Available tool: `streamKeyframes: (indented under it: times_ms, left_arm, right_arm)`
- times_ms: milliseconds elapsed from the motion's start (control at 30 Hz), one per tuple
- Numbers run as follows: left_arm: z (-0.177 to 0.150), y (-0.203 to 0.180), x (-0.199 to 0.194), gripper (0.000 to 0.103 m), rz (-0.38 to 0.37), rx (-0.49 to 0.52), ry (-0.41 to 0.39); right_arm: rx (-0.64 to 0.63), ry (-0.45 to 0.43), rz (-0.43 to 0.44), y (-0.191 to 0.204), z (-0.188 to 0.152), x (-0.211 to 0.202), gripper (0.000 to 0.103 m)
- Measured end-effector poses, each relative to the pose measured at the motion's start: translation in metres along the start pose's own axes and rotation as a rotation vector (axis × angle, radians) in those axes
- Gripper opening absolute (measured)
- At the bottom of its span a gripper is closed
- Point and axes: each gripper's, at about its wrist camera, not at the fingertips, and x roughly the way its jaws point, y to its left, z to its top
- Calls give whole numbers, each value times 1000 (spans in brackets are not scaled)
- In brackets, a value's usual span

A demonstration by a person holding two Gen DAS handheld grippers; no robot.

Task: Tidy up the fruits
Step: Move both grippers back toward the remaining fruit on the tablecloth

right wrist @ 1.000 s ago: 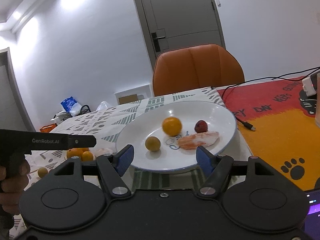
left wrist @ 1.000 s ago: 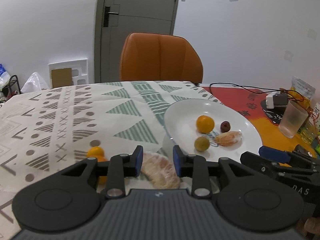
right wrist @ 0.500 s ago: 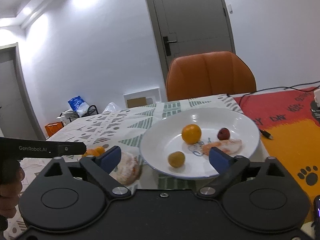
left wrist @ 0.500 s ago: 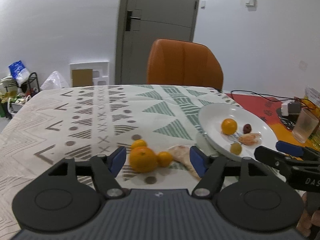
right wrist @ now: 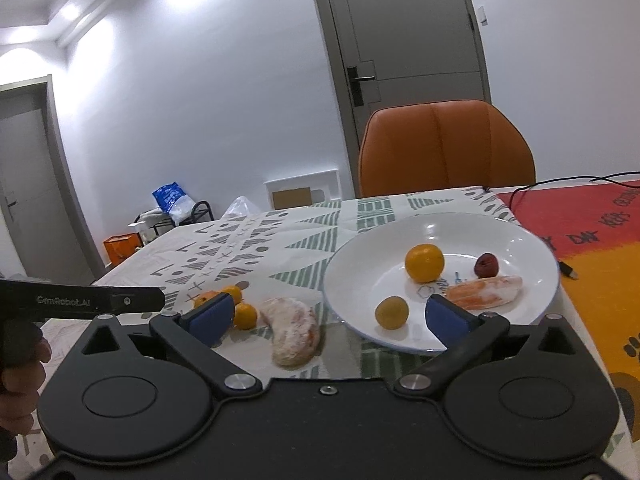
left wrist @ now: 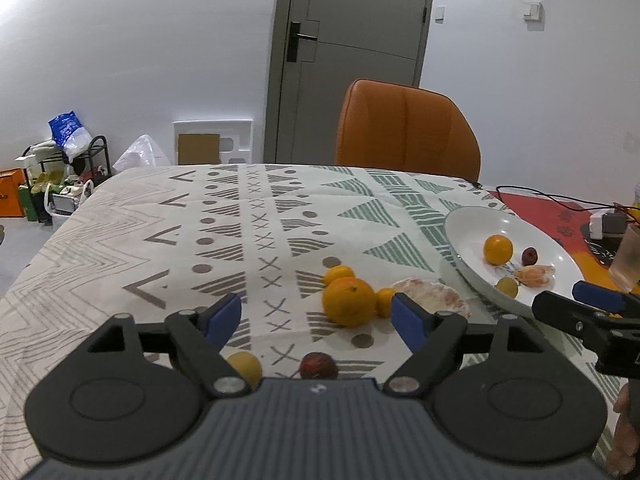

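A white plate (right wrist: 360, 268) holds an orange (right wrist: 424, 263), a red date (right wrist: 486, 265), a yellow-green fruit (right wrist: 391, 312) and peeled segments (right wrist: 484, 296); the plate also shows in the left wrist view (left wrist: 472, 224). On the cloth lie a big orange (left wrist: 349, 301), two small oranges (left wrist: 338, 273), a peeled citrus piece (left wrist: 434, 302), a yellow fruit (left wrist: 245, 365) and a red date (left wrist: 319, 365). My left gripper (left wrist: 316, 316) is open and empty above the cloth. My right gripper (right wrist: 328, 316) is open and empty near the plate's front rim.
An orange chair (left wrist: 406, 130) stands behind the table. A plastic cup (left wrist: 628, 258), a white adapter and black cables (left wrist: 560, 200) lie on the red and orange mat at right. Bags and a rack stand on the floor at left.
My left gripper let go of the peeled citrus piece, opened wide and drew back to the left. My right gripper pulled back and left from the plate.
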Motion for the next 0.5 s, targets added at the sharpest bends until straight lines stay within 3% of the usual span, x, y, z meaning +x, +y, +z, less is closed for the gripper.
streamKeyframes:
  times_ms: [500]
  left_arm:
    - [-17, 17, -2, 80, 14, -35, 21]
  right_arm:
    - [-44, 38, 50, 18, -9, 2, 103]
